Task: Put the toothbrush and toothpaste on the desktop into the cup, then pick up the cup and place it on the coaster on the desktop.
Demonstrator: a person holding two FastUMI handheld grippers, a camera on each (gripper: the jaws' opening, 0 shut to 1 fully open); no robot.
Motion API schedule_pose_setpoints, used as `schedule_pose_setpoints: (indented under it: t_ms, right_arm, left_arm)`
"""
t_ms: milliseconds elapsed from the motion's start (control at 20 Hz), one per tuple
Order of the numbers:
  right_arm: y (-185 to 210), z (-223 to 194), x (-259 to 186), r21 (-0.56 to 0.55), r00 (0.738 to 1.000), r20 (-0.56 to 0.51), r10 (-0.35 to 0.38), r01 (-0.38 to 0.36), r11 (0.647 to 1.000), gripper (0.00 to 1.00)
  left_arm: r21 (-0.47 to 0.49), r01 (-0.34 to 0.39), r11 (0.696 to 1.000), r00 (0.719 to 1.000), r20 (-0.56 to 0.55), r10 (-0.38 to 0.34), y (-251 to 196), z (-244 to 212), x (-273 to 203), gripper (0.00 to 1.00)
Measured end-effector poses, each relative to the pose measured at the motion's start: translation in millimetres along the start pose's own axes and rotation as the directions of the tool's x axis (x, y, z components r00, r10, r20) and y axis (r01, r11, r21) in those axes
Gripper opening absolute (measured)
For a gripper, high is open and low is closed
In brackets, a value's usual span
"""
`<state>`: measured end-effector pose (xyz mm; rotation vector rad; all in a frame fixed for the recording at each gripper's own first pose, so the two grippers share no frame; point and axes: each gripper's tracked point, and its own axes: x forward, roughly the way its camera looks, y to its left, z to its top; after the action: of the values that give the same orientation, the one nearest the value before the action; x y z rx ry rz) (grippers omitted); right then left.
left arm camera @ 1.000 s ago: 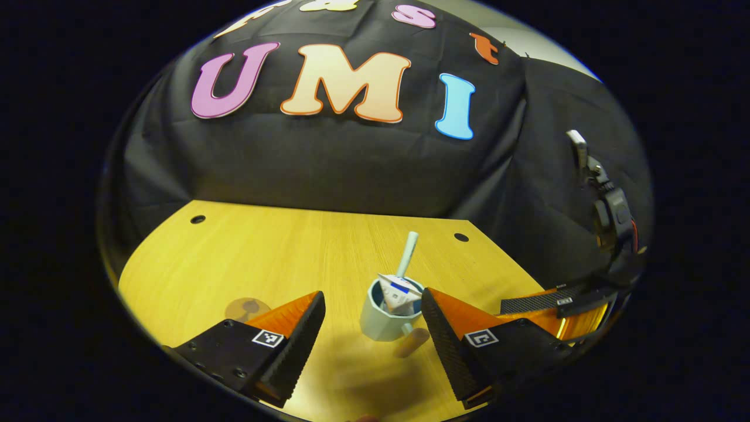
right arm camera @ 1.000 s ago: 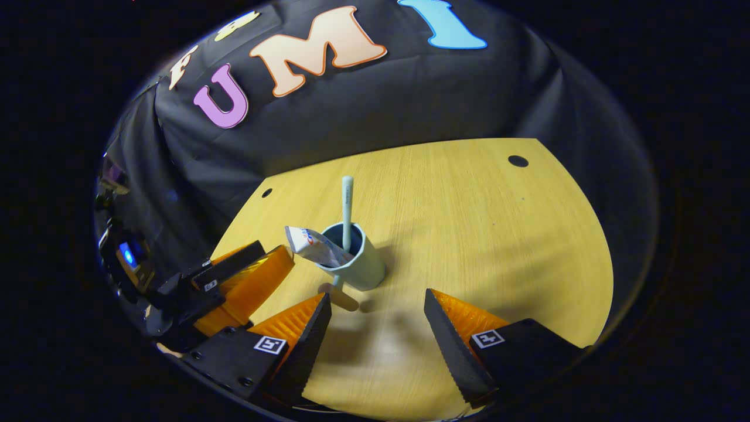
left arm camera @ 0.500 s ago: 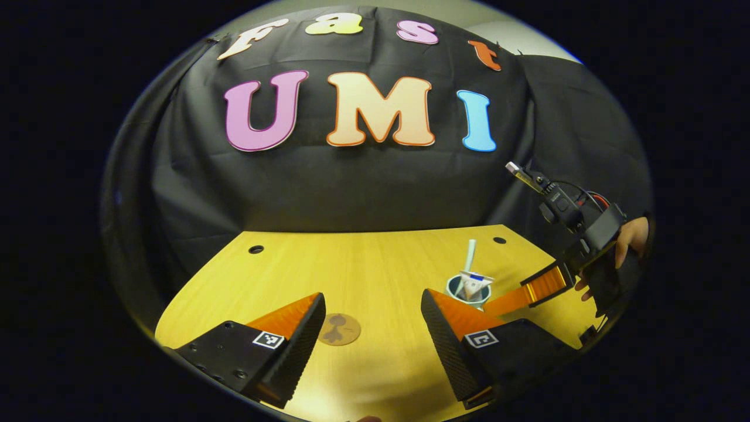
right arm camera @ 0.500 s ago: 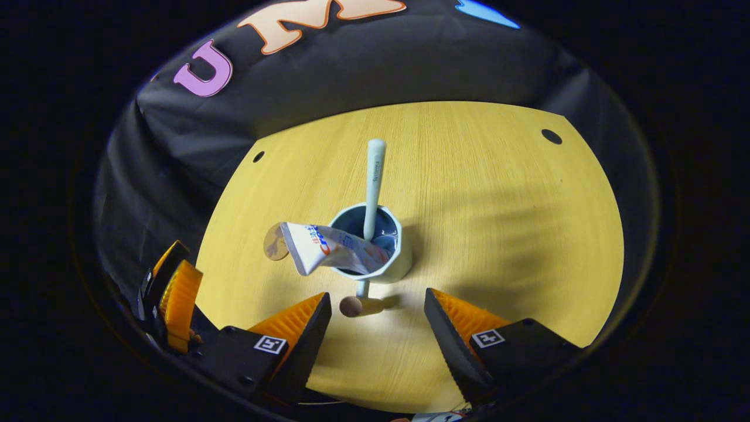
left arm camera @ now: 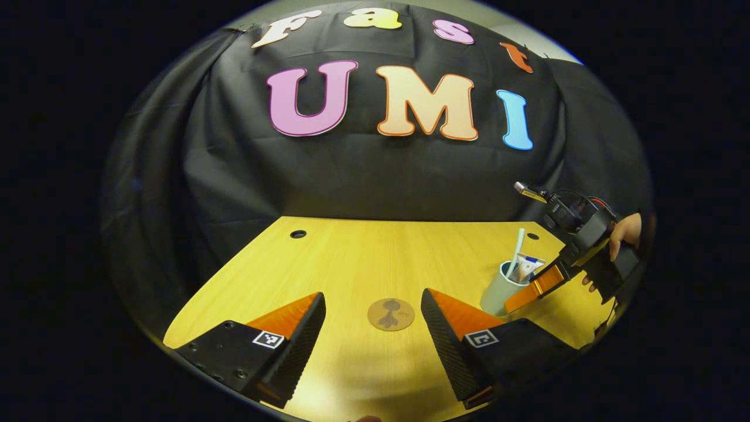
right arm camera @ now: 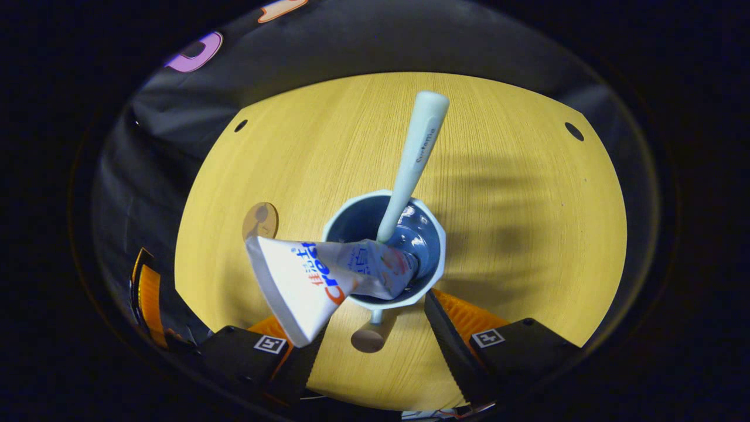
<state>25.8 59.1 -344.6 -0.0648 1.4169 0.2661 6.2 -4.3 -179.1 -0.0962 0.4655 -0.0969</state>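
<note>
A pale cup (right arm camera: 354, 223) stands on the wooden desktop with a light toothbrush (right arm camera: 416, 152) upright in it. A white toothpaste tube (right arm camera: 310, 281) leans out over the cup's near-left rim. My right gripper (right arm camera: 375, 346) is open and right up against the cup, its fingers either side of the cup's handle (right arm camera: 368, 337). In the left gripper view the cup (left arm camera: 495, 290) is at the right, with the right gripper (left arm camera: 527, 288) against it, held by a hand (left arm camera: 624, 231). My left gripper (left arm camera: 372, 328) is open, and the round brown coaster (left arm camera: 391, 314) lies just beyond its fingertips.
The coaster (right arm camera: 261, 220) lies left of the cup in the right gripper view, with the left gripper (right arm camera: 149, 293) at the lower left edge. Cable holes (left arm camera: 297, 234) mark the far corners of the desktop (left arm camera: 351, 252). Black cloth walls stand behind.
My right gripper has come down close onto the cup, whose handle now sits between its fingers. My left gripper has drawn back and swung left, bringing the coaster between its fingers.
</note>
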Motion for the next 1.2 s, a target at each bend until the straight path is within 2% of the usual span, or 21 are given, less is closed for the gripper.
schedule_pose_setpoints:
  t_ms: [50, 150, 250, 500, 550, 750, 850, 1200]
  right_arm:
    - [0, -2, 2, -0.003, 1.000, -0.011, -0.003, 0.003, 1.000, 1.00]
    - [1, -3, 5, -0.001, 1.000, -0.022, -0.006, 0.006, 1.000, 1.00]
    - [-9, -4, 8, -0.035, 0.999, -0.021, -0.051, 0.050, 0.998, 0.87]
    - [-12, -7, 11, -0.100, 0.995, -0.017, -0.100, 0.098, 0.990, 0.36]
    - [-12, -7, 13, -0.114, 0.994, -0.007, -0.108, 0.107, 0.988, 0.32]
    - [3, -8, 12, -0.125, 0.997, 0.012, -0.081, 0.082, 0.989, 0.31]
    - [19, -7, 10, -0.119, 0.998, 0.023, -0.050, 0.052, 0.992, 0.24]
    - [69, 5, 19, -0.129, 0.998, 0.050, 0.030, -0.023, 0.991, 0.24]
  left_arm:
    - [-0.003, -0.008, 1.000, 1.000, 0.002, 0.008, 6, 0, -2, 0.95]
    - [-0.010, -0.019, 1.000, 1.000, 0.001, 0.019, 16, -3, -4, 0.95]
    - [-0.014, -0.028, 1.000, 1.000, 0.000, 0.028, 25, -5, -7, 0.95]
    - [-0.016, -0.032, 0.999, 0.999, -0.005, 0.032, 40, -11, -5, 0.95]
    - [-0.018, -0.031, 0.999, 1.000, -0.007, 0.030, 42, -11, -4, 0.95]
    - [-0.012, -0.024, 1.000, 1.000, -0.010, 0.024, 50, -13, -4, 0.95]
    - [-0.008, -0.018, 1.000, 1.000, -0.013, 0.018, 54, -15, -2, 0.95]
    - [-0.010, -0.013, 1.000, 1.000, -0.024, 0.013, 74, -19, 4, 0.95]
